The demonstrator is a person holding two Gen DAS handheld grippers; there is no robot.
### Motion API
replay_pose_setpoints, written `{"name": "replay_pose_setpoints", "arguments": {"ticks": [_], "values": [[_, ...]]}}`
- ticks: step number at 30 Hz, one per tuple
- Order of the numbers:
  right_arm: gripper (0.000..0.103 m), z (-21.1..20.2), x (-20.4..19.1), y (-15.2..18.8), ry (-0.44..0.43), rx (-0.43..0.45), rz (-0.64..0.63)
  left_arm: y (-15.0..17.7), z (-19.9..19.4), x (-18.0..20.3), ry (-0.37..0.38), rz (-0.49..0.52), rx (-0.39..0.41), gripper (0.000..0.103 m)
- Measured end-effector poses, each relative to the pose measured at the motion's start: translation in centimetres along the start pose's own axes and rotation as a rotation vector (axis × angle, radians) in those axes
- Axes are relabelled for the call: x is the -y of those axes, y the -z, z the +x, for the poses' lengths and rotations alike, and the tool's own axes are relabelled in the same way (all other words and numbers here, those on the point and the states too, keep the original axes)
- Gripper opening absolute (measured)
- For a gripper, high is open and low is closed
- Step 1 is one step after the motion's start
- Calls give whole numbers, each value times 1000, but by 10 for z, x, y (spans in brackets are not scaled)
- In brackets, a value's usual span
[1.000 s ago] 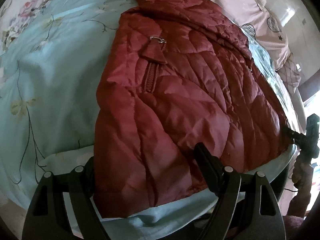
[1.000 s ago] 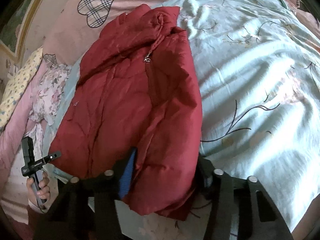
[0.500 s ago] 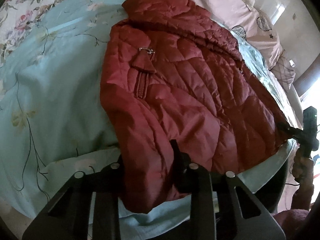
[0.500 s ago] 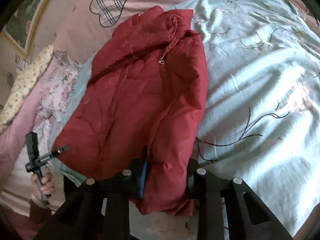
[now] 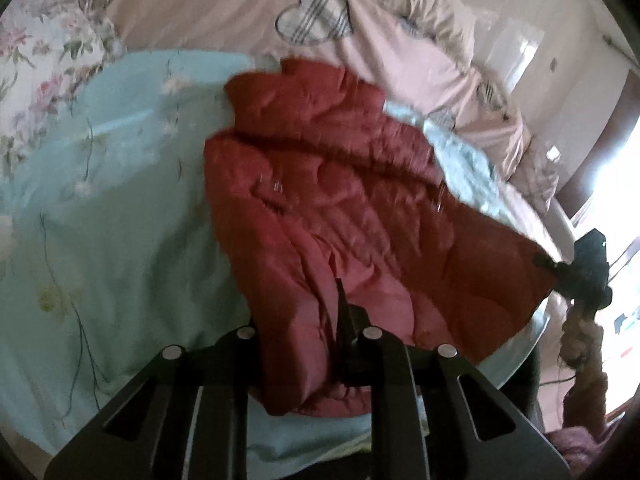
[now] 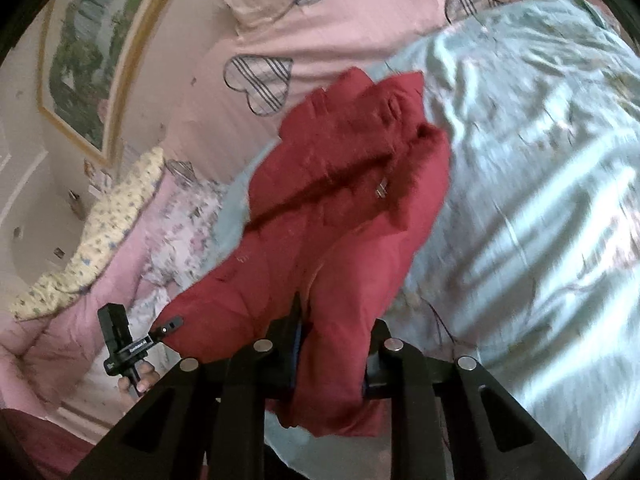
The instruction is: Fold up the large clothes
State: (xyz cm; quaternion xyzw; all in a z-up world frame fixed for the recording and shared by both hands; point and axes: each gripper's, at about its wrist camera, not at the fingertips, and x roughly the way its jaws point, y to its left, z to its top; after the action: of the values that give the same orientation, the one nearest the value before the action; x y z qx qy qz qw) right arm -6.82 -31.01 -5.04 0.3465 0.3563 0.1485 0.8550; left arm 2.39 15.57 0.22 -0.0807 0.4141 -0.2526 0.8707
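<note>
Since a second earlier, the near hem of the red jacket (image 5: 344,216) had come up off the bed (image 5: 100,240) and both tongs had narrowed from wide apart onto it. The jacket still lay lengthwise on the pale blue cover, collar toward the pink pillows (image 5: 224,12), only its near edge raised. Judging from that, the fold had barely begun: the corners were taken, but the hem had yet to be carried over toward the collar. The left tongs (image 5: 304,344) were closing with a bunch of hem pinched between them; the right tongs (image 6: 328,340) were closing likewise on the other corner. The right view alone showed a framed picture (image 6: 84,60) on the wall; the left view alone showed the bright window side, while the zip pull (image 6: 381,189) read clearly only from the right
</note>
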Motion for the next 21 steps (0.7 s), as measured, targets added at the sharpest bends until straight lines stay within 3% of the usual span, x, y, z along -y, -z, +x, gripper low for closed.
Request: {"name": "replay_pose_setpoints", "arguments": {"ticks": [6, 21], "values": [[20, 2, -4, -19, 2, 63, -2, -24, 3, 7, -20, 5, 52, 16], [20, 36, -4, -73, 78, 123, -29, -76, 30, 8, -82, -32, 84, 16]]}}
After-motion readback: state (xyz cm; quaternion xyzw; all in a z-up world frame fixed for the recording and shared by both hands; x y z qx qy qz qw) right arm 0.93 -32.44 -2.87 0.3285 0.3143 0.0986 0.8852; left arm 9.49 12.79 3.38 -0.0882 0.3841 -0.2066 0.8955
